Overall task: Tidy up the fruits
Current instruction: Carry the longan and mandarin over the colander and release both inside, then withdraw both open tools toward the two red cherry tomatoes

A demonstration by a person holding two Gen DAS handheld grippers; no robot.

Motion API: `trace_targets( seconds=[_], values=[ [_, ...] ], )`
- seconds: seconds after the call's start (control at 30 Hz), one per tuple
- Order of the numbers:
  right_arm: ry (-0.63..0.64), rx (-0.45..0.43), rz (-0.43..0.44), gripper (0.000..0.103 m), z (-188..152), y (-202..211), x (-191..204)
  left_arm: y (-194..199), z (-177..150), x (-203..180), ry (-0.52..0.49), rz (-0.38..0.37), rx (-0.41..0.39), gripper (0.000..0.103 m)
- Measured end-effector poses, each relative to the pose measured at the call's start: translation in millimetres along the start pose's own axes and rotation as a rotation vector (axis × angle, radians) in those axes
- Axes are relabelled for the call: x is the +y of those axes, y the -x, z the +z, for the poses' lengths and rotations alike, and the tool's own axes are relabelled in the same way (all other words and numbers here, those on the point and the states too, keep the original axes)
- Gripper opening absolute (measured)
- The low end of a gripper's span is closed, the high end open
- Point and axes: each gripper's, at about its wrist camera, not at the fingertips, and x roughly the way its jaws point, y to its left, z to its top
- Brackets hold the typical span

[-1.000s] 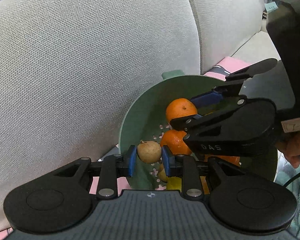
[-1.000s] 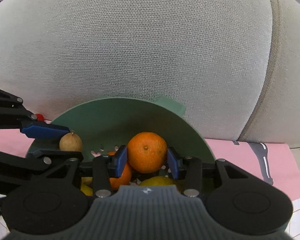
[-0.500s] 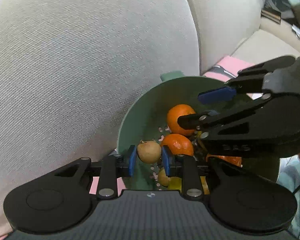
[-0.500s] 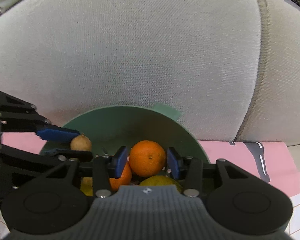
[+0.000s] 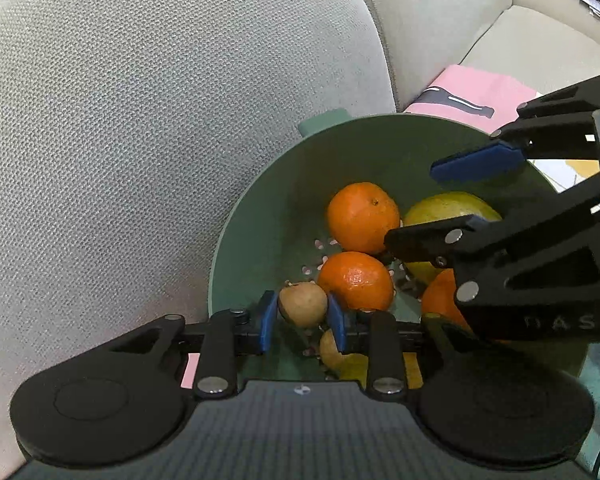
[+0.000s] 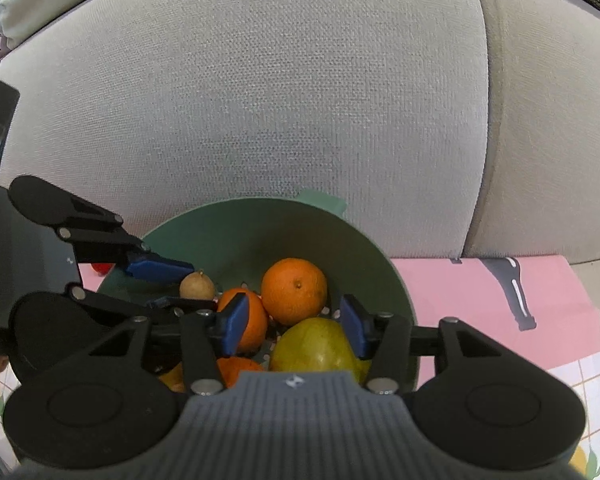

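Green colander bowl (image 5: 260, 216) sits against a grey sofa cushion (image 5: 140, 140), tab handle toward the cushion; pink patterned cloth (image 6: 500, 292) beneath. Inside: two oranges (image 5: 363, 217) (image 5: 355, 280), a yellow-green pear (image 6: 314, 346) and more fruit below, crowding the middle.

Left gripper (image 5: 302, 318), jaws just easing apart, has a small brown longan (image 5: 302, 305) between its pads near the bowl's left wall, stem nub up; contact unclear.

Right gripper (image 6: 296, 326), jaws just widening, stands open and empty above the pear, beside the top orange.
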Motion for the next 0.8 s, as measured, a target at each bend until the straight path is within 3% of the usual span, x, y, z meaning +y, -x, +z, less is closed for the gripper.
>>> trace_targets(
  seconds=[0.2, 0.33, 0.53, 0.8],
  values=[
    [-0.013, -0.002, 0.0, 0.05, -1, 5, -4, 7, -3, 3, 0.006, 0.01, -0.018, 0.044],
    [-0.031, -0.029, 0.001, 0.063, 2, 13, -4, 26, -8, 7, 0.033, 0.015, -0.054, 0.051],
    [-0.077, -0.084, 0.019, 0.075, 4, 34, 2, 70, -19, 16, 0.084, 0.053, -0.12, 0.056],
    [-0.142, -0.138, 0.078, 0.084, -8, 64, 23, 121, -50, 29, 0.219, 0.104, -0.168, 0.06]
  ],
)
